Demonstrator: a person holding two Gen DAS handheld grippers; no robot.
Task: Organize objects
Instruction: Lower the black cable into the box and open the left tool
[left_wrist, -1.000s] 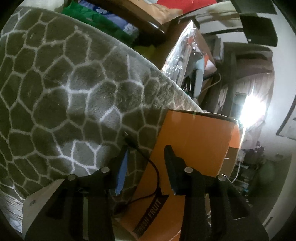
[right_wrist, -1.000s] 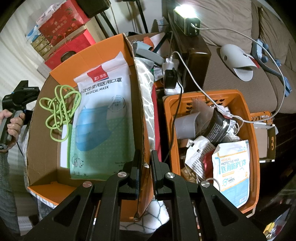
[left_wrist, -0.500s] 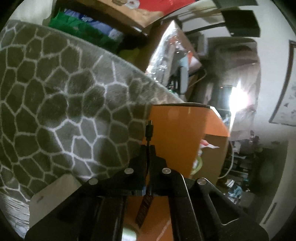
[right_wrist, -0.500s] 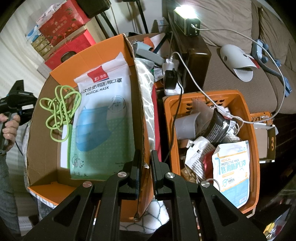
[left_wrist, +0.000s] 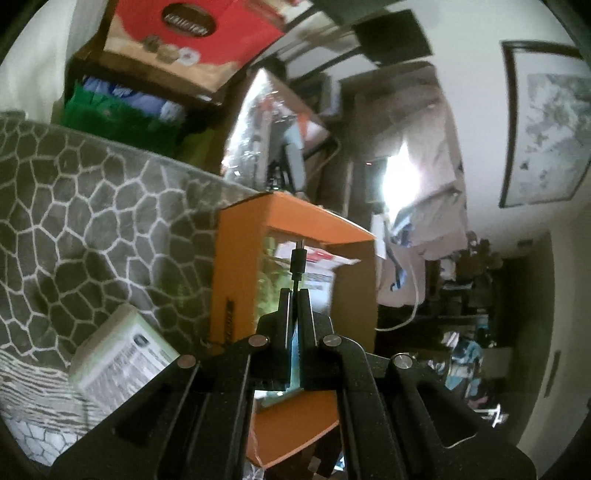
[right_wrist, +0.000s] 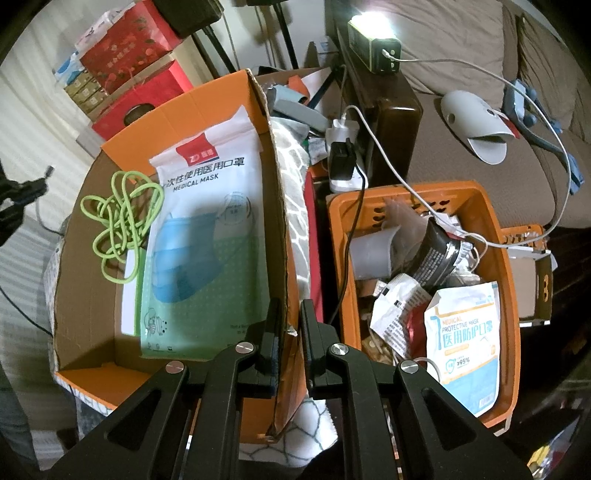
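Left-wrist view: the left gripper (left_wrist: 294, 295) had its fingers nearly closed on a thin black cable (left_wrist: 297, 260), whose plug end stood out just beyond the fingertips. Directly behind the plug lay the orange cardboard box (left_wrist: 236, 258), seen from its outer side with its open mouth facing away. A small green-and-white carton (left_wrist: 122, 354) lay to the left of the gripper on a grey blanket (left_wrist: 92, 206) with a pale cell pattern. Farther off stood a red gift box (left_wrist: 192, 37), and a framed picture (left_wrist: 546, 129) hung on the far wall.

Right-wrist view: the right gripper (right_wrist: 287, 321) pinched the near right wall of the orange cardboard box (right_wrist: 275, 206), one finger inside and one outside. Inside, a medical mask pack (right_wrist: 207, 236) lay along the right wall, and a coiled green cord (right_wrist: 122, 218) lay beside it toward the left wall. Only this view showed the box interior clearly. Just right of the box, past a strip of the blanket (right_wrist: 295, 206), an orange basket (right_wrist: 480, 206) held a protective mask pack (right_wrist: 461, 339), a grey cup (right_wrist: 373, 254) and crumpled wrappers. A charger (right_wrist: 343, 155) and its white cable (right_wrist: 406, 184) lay beyond the basket's far rim, a white slipper (right_wrist: 476, 125) farther still on the sofa. At the left edge, the left gripper (right_wrist: 45, 176) showed partly, outside the box.
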